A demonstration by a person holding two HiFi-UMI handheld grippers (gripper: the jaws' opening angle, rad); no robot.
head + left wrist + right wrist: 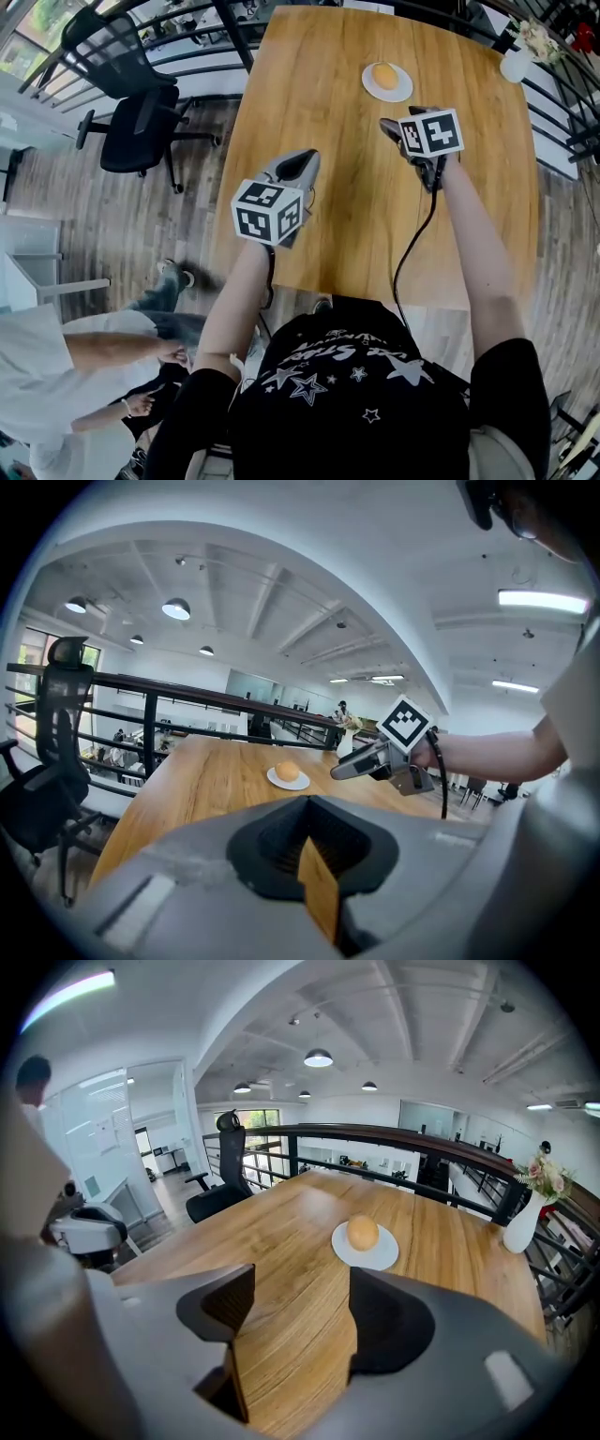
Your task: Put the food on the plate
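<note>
Right gripper view: right gripper [298, 1312], jaws spread wide, empty, bare light-brown wooden counter [281, 1232] showing between them. Left gripper [309, 847]: jaws drawn together but for a sliver, nothing held. Round orange-brown piece of food [363, 1233]: resting on small round white plate [382, 1259], well apart from both grippers.
</note>
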